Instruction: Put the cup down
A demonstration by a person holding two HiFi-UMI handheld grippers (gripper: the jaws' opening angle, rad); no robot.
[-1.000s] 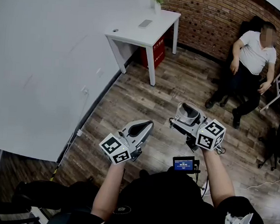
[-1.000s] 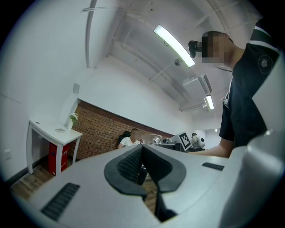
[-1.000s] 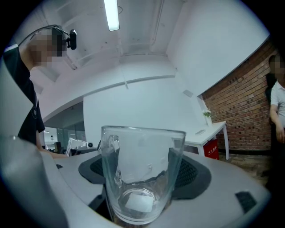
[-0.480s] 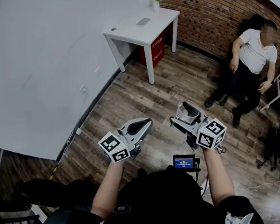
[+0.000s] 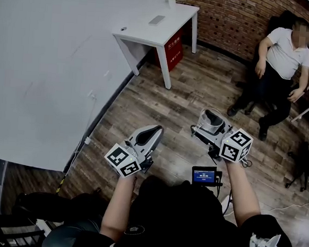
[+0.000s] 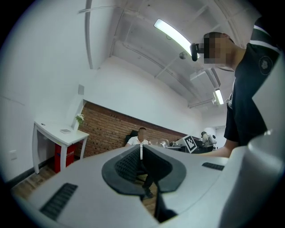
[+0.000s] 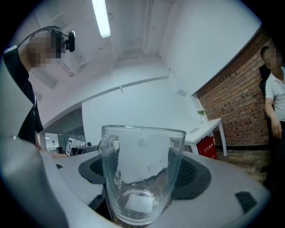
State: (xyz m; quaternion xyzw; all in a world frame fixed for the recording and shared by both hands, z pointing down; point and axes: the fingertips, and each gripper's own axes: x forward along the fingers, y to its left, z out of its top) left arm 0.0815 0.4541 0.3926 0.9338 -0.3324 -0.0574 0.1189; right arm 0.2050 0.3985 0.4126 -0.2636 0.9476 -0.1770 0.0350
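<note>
**Right gripper (image 5: 210,122) carries the cup (image 7: 141,171)**

Its jaws clamp the clear cup upright above the wood floor (image 5: 189,91); the left gripper (image 5: 153,132) is closed on nothing. Best lowered onto the white table (image 5: 156,30), well apart, and released only once seated. The cup's underside is cut off in the right gripper view.

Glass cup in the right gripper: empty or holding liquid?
Empty: in the right gripper view the glass cup is see-through down to its bottom, with no liquid line.
</note>
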